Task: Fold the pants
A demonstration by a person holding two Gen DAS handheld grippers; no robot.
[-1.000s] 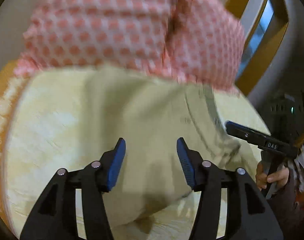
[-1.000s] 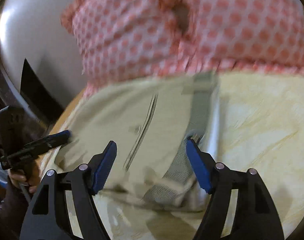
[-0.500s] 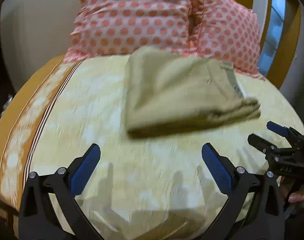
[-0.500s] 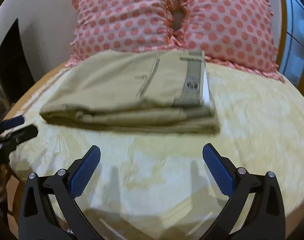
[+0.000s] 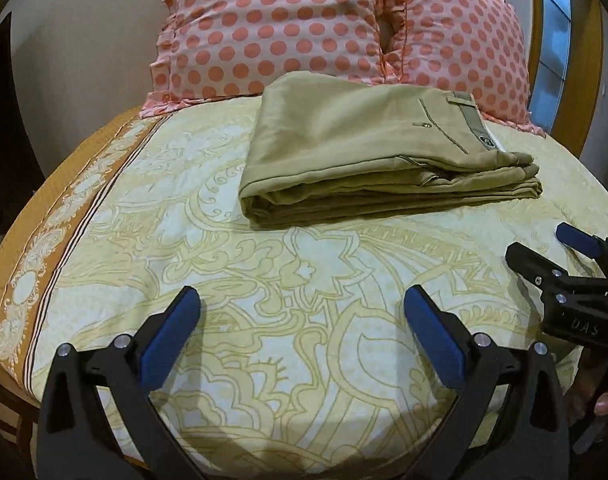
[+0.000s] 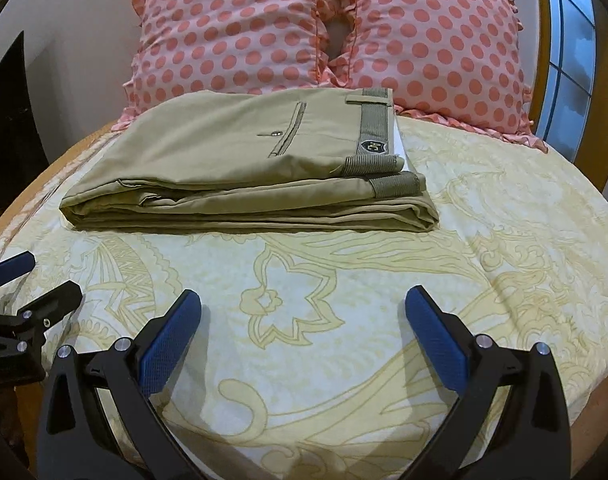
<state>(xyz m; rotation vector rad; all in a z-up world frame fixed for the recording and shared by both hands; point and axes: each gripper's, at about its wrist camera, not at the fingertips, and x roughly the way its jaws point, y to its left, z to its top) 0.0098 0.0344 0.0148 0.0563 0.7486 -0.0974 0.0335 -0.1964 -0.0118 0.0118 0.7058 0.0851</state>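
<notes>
The khaki pants lie folded into a flat stack on the bed, just in front of the pillows; they also show in the right wrist view, waistband to the right. My left gripper is open and empty, held back from the pants above the bedsheet. My right gripper is open and empty, also back from the pants. The right gripper shows at the right edge of the left wrist view, and the left gripper at the left edge of the right wrist view.
Two pink polka-dot pillows lean against the headboard behind the pants. The yellow patterned bedsheet has an orange border at the left. A window is at the right.
Both grippers opened, let go of the pants and pulled back toward the near side of the bed. The pants now lie folded and still.
</notes>
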